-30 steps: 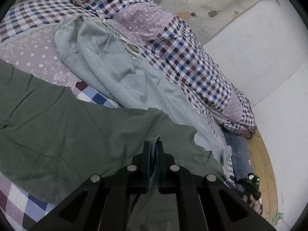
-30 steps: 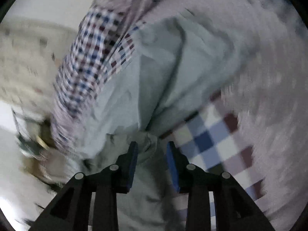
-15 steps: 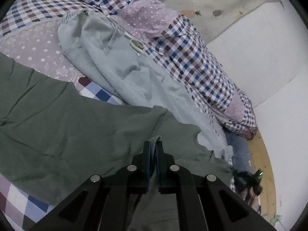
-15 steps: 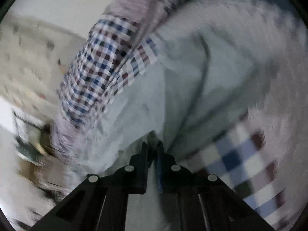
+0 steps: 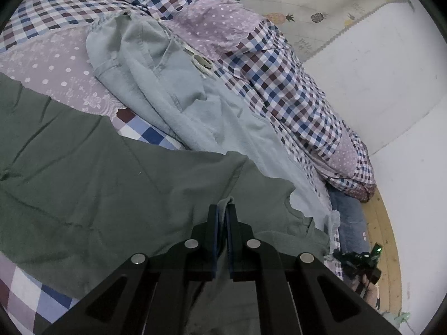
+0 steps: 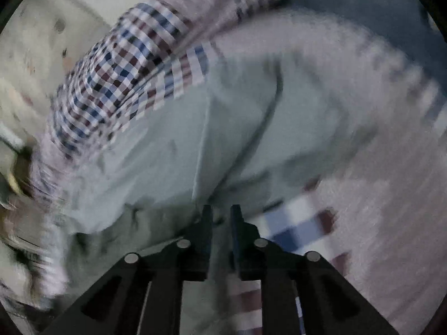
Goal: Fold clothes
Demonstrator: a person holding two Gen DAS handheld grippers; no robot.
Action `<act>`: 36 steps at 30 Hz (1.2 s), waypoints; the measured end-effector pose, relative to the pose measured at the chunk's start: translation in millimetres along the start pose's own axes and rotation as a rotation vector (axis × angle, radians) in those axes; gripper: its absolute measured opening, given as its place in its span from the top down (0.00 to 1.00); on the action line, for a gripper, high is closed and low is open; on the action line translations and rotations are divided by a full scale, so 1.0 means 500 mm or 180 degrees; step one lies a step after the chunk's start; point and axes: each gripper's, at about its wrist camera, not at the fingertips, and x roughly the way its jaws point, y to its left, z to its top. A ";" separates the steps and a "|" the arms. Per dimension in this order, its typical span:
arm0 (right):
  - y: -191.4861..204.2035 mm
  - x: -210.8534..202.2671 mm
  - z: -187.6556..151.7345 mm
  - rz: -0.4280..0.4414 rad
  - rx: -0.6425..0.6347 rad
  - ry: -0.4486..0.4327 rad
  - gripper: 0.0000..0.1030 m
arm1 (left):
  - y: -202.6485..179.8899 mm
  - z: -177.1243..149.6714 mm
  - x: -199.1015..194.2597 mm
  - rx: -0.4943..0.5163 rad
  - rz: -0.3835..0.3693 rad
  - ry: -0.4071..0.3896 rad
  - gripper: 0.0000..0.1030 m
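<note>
A bed under a checked and dotted quilt [image 5: 282, 83] filled the space ahead of both grippers, with a pale blue garment [image 5: 178, 89] lying just beyond the jaws. Nearest, the dark green garment [image 5: 92, 176] spread leftward from the left gripper [image 5: 222, 209], whose jaws were pinched tight on its edge. The right gripper [image 6: 221, 212] stood with jaws narrowly apart over green cloth, its grip lost in blur; no readable writing showed.
</note>
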 end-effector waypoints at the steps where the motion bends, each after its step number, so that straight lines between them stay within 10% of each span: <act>1: -0.017 0.012 -0.005 0.0090 0.0131 0.0056 0.78 | 0.000 0.000 0.000 0.0002 -0.0002 0.0000 0.96; 9: -0.068 0.081 -0.026 0.0804 0.0726 0.0120 0.71 | 0.001 -0.001 0.005 0.0011 -0.0003 0.0021 0.96; 12: -0.028 0.061 -0.019 0.0540 0.0352 -0.0146 0.95 | 0.004 -0.001 0.004 -0.0004 -0.0006 0.0030 0.96; 15: 0.042 0.043 -0.013 0.0011 -0.0305 -0.0392 0.96 | 0.006 0.000 0.004 -0.0002 -0.0001 0.0038 0.96; 23: 0.237 0.094 -0.077 -0.2586 -0.2706 -0.1151 1.00 | 0.008 -0.001 0.007 0.0019 0.0043 0.0044 0.96; 31: 0.110 0.003 -0.008 -0.1109 -0.1166 -0.0668 0.95 | 0.012 -0.003 0.013 0.0041 0.0112 0.0050 0.96; 36: 0.054 -0.012 -0.048 -0.0837 -0.0780 -0.0502 0.90 | 0.011 -0.004 0.018 0.0111 0.0163 0.0031 0.96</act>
